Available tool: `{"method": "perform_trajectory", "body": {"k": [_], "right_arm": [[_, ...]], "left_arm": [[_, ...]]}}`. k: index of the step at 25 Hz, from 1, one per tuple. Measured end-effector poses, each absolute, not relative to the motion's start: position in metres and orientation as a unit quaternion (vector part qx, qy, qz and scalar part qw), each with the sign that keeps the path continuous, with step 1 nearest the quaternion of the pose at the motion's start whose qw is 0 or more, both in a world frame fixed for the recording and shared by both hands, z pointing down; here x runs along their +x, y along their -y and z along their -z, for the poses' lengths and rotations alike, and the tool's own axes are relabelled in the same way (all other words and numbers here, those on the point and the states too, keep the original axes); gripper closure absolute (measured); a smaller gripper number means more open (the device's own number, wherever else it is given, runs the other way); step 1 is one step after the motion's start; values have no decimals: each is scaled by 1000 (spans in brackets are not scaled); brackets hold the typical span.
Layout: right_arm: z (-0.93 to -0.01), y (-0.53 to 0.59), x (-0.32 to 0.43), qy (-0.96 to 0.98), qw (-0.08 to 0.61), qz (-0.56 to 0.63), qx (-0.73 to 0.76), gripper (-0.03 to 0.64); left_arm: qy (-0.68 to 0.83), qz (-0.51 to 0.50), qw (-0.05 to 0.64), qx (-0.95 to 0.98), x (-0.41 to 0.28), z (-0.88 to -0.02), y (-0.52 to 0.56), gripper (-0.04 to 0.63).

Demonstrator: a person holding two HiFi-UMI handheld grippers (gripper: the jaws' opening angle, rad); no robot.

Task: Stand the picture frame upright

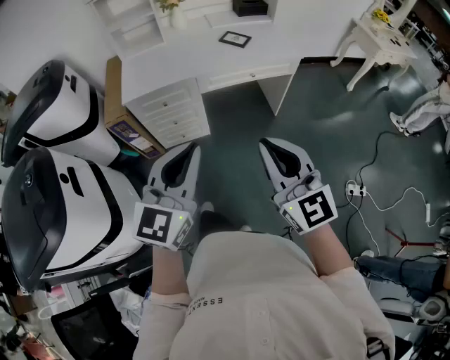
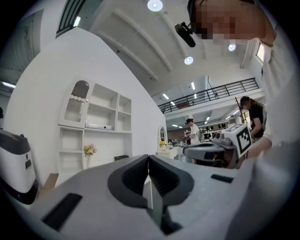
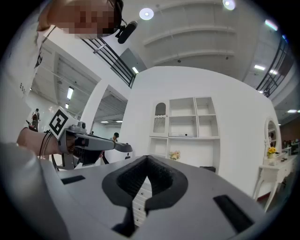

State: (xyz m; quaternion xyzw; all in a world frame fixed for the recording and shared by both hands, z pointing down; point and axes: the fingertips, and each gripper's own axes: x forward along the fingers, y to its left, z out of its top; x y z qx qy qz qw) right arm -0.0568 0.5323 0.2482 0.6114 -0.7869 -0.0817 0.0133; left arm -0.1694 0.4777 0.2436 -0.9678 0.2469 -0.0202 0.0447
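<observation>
The picture frame [image 1: 234,39], small with a dark border, lies flat on the white desk [image 1: 295,35] far ahead of me. Both grippers are held close to my body over the dark floor, well short of the desk. My left gripper [image 1: 188,153] is shut with nothing between its jaws, as the left gripper view [image 2: 149,159] also shows. My right gripper [image 1: 271,149] is shut and empty too, its jaws meeting in the right gripper view [image 3: 147,161]. The frame cannot be made out in either gripper view.
A white drawer unit [image 1: 172,109] stands under the desk's left part. Two white-and-black machines [image 1: 56,211] and a cardboard box [image 1: 123,119] crowd the left. A white side table [image 1: 376,39] stands at the right, with cables [image 1: 380,197] on the floor. A black box [image 1: 249,7] and flowers [image 1: 169,8] sit on the desk.
</observation>
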Motion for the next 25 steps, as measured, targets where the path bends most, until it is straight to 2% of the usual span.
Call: {"method": "perform_trajectory", "body": {"k": [18, 19, 20, 21, 22, 25], "right_arm": [[-276, -533, -44, 776, 40, 56, 627, 598], [-278, -533, -42, 775, 40, 53, 629, 589], [-280, -532, -39, 776, 40, 52, 628, 490], [-282, -530, -38, 778, 41, 51, 625, 389], [-284, -528, -36, 780, 42, 49, 622, 385], [-289, -518, -27, 779, 44, 42, 624, 386]], "left_arm": [[-245, 15, 28, -969, -155, -261, -489, 591], [-249, 15, 27, -968, -153, -263, -488, 581], [-253, 13, 29, -967, -152, -264, -486, 549], [-254, 12, 31, -967, -150, -265, -485, 480], [-256, 12, 33, -966, -147, -266, -483, 426], [-261, 19, 26, -965, -140, -271, -470, 403]]}}
